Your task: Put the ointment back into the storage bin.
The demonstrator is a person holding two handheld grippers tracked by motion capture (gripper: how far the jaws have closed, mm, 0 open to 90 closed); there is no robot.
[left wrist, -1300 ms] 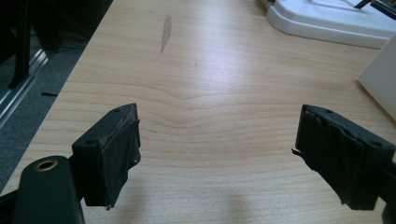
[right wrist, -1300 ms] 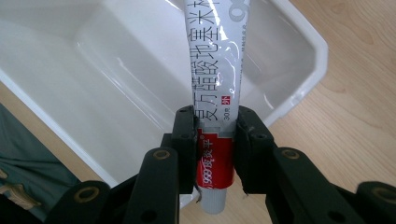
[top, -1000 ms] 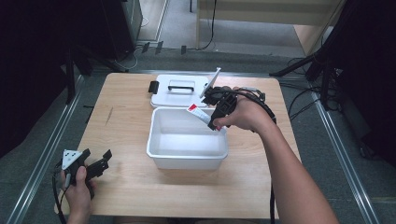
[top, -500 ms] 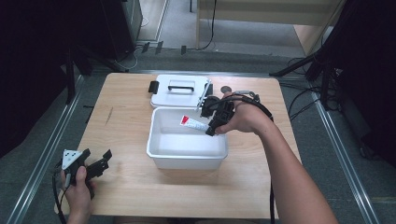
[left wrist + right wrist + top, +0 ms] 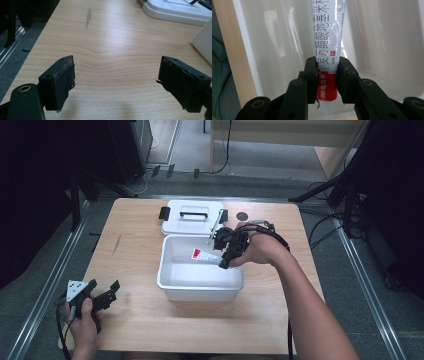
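Overhead, right tongs (image 5: 226,254) clamp a tube (image 5: 207,256) over the bin (image 5: 200,287); left tongs (image 5: 102,297) rest agape.

The high camera hung above my side of the tabletop (image 5: 140,320), looking forward and down over the white bin (image 5: 200,287). My left tongs (image 5: 116,82) carried a camera close above the wood, facing that bin's corner. My right tongs' (image 5: 327,82) camera peered closely into the same bin.
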